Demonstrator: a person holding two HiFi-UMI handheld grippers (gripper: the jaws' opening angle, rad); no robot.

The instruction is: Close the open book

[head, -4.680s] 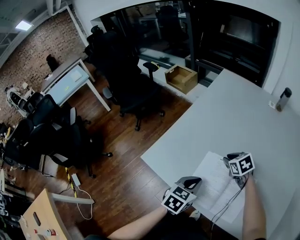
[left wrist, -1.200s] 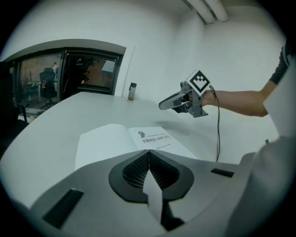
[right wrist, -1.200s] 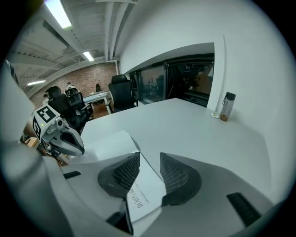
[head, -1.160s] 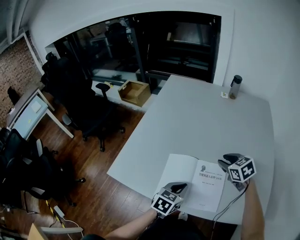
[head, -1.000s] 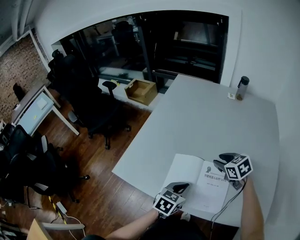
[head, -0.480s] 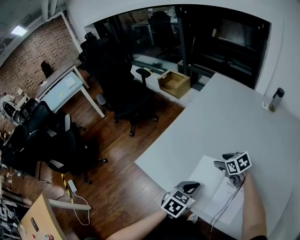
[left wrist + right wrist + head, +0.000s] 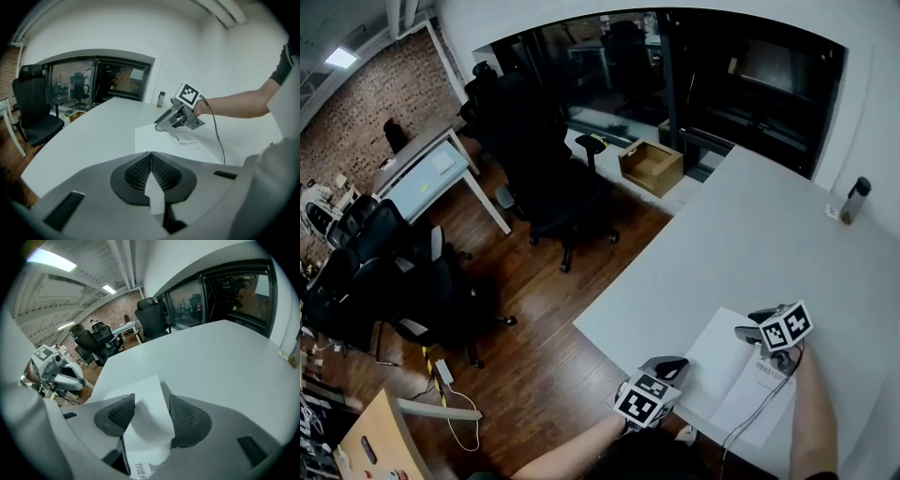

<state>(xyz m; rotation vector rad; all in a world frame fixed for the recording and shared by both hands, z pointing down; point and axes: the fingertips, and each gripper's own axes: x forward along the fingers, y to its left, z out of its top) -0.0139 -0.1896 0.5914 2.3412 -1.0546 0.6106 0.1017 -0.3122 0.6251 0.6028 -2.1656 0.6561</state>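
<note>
The open book [image 7: 724, 367] lies with white pages up near the table's front edge. A printed title shows on its right page [image 7: 186, 142]. My right gripper [image 7: 752, 334] hangs low over that page. Its jaws stand wide and are closing a little, and the page [image 7: 144, 427] shows between the pads, untouched. My left gripper [image 7: 675, 362] sits at the book's near left edge. The tips of my left gripper [image 7: 151, 154] meet. A white sliver shows behind them, and I cannot tell if it is paper. From the left gripper view, the right gripper [image 7: 159, 126] points down at the book.
The white table [image 7: 750, 234] runs far back, with a bottle [image 7: 853, 199] at its far right corner. On the wood floor to the left stand a cardboard box [image 7: 652, 167] and black office chairs [image 7: 548, 178]. The table's front edge lies just beside the left gripper.
The right gripper has come down closer to the right page. The left gripper has drifted along the book's left edge. The head view has swung left.
</note>
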